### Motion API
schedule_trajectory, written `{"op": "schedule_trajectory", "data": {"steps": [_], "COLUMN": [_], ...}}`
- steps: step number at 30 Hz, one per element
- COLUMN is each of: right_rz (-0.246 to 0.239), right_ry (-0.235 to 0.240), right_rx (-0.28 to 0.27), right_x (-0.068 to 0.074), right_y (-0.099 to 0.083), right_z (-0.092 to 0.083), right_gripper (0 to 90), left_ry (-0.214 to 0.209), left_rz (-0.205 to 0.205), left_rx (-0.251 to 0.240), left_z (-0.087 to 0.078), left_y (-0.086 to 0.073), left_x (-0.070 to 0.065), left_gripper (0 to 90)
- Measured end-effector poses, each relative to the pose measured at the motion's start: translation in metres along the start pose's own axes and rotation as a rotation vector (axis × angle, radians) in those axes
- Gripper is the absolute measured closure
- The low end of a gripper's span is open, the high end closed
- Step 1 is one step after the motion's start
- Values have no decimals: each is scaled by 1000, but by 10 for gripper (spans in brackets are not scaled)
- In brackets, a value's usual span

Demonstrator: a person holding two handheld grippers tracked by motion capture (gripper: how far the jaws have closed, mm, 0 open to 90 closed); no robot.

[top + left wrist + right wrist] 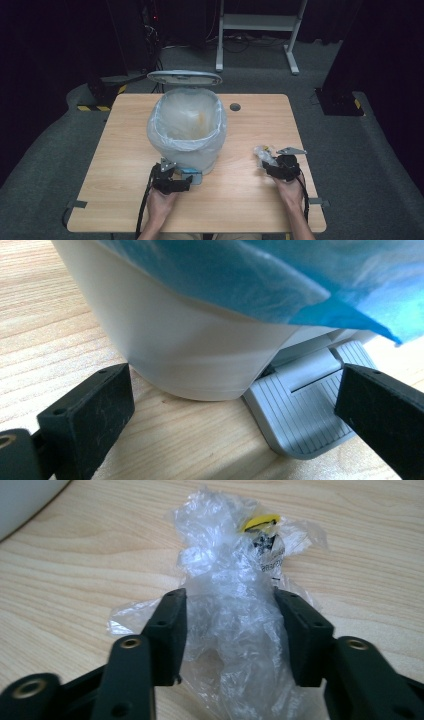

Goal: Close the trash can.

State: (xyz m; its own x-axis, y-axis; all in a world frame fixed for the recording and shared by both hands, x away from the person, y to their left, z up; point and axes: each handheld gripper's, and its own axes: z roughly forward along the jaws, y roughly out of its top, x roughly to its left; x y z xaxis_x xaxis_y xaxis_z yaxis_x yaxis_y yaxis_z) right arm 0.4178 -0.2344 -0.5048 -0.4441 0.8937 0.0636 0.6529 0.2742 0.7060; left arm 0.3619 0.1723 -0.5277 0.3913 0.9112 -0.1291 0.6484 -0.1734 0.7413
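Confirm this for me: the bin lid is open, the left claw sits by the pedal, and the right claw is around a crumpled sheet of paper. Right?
Not quite. The right claw is around a crumpled clear plastic wrapper, not paper; the right gripper view shows it. The rest stands: the bin lid is open and the left claw sits by the pedal.

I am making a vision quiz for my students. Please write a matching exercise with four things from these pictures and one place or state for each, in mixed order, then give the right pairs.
Things:
1. crumpled clear wrapper
2. bin lid
3. grey pedal
4. bin liner

Places or states:
A. raised open behind the bin
B. between the jaws of the right gripper
C. on the table at the foot of the bin, before the left gripper
D. folded over the bin's rim

Pairs: 1-B, 2-A, 3-C, 4-D
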Motion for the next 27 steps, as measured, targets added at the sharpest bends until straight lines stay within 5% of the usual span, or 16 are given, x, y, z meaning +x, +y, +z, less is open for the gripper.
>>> {"op": "schedule_trajectory", "data": {"steps": [10,27], "right_rz": [-30,-54], "right_ry": [0,42], "right_rx": [0,-27], "right_x": [4,11], "right_y": [-5,-3], "right_z": [1,-5], "right_gripper": [726,817], "left_ry": [0,-1], "left_rz": [0,-1], "left_rx": [0,-1], "left_z": [0,0], "left_y": [0,0], "left_x": [0,0], "left_gripper": [25,25]}}
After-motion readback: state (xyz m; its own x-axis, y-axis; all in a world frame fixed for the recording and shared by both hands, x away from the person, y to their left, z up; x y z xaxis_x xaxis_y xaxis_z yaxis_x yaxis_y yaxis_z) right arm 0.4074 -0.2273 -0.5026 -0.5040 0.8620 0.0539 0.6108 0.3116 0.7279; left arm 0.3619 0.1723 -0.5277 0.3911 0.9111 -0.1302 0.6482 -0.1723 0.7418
